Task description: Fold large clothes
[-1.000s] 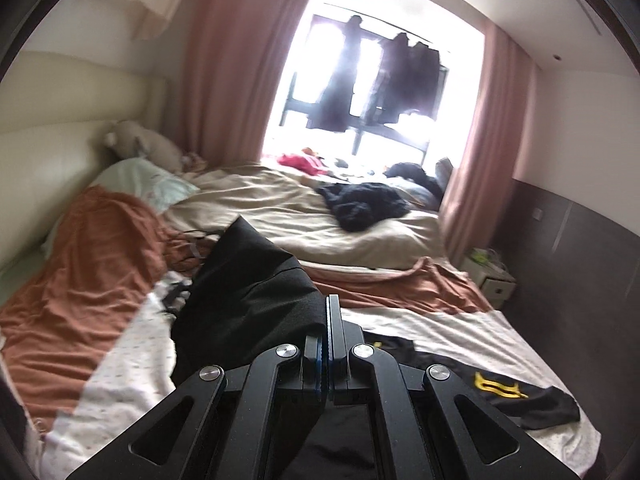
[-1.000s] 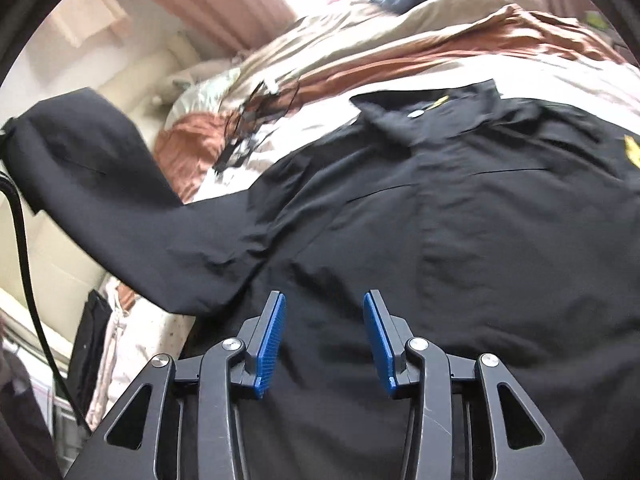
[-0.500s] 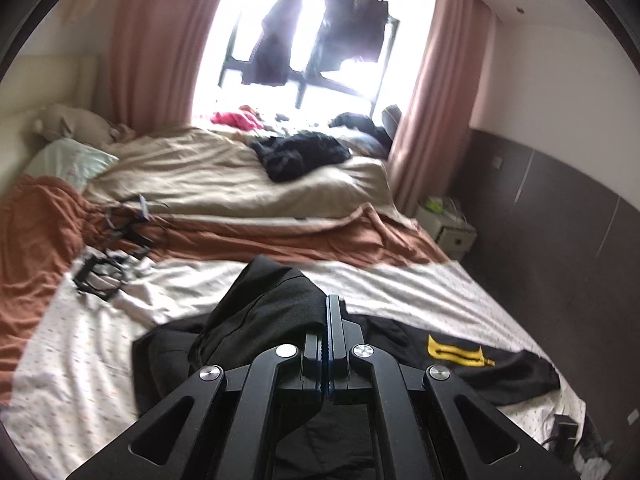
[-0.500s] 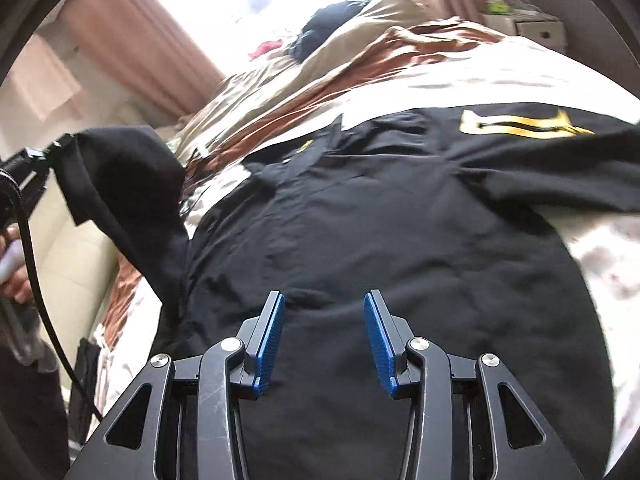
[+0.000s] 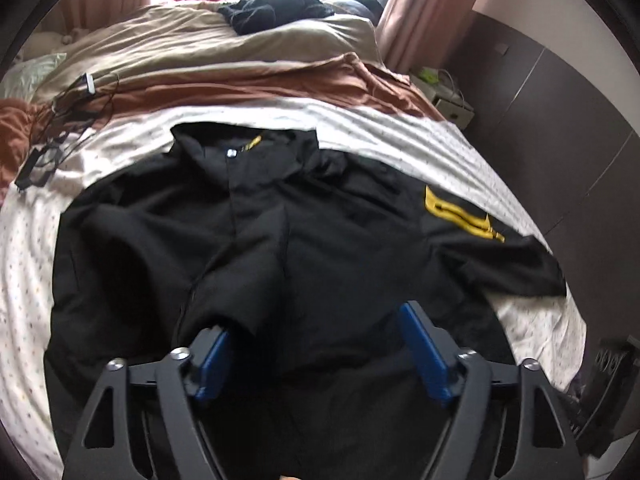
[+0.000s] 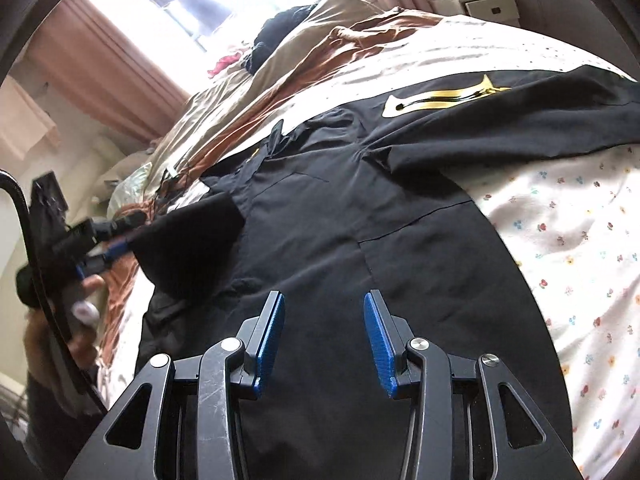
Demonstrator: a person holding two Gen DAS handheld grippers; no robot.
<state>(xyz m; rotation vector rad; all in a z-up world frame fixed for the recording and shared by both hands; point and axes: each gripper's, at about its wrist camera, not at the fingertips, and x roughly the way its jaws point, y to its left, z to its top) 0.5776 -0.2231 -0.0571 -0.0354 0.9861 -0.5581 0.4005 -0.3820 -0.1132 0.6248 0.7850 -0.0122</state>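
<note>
A black button-up shirt (image 5: 328,220) lies face up on the bed, with a yellow patch (image 5: 460,216) on its spread right-hand sleeve. The other sleeve (image 5: 240,280) is folded over the front. My left gripper (image 5: 320,336) hangs above it with its jaws opening. The sleeve's cuff edge drapes by the left pad, and neither pad presses on it. In the right wrist view the shirt (image 6: 360,220) fills the middle. There the left gripper (image 6: 106,256) sits at the raised sleeve (image 6: 192,240). My right gripper (image 6: 324,320) hovers open over the shirt's lower front, nothing between its fingers.
A flowered sheet (image 6: 560,240) covers the bed, with a rust-brown blanket (image 5: 240,84) and a beige duvet behind the shirt. Cables (image 5: 52,136) lie at the far left. Dark clothes (image 5: 276,12) are piled near the window. A nightstand (image 5: 448,104) and a dark wall stand on the right.
The left gripper came down and tipped towards the shirt, carrying the sleeve across the front. Its jaws, shut on the sleeve before, now stand apart. The right gripper swung sideways over the shirt.
</note>
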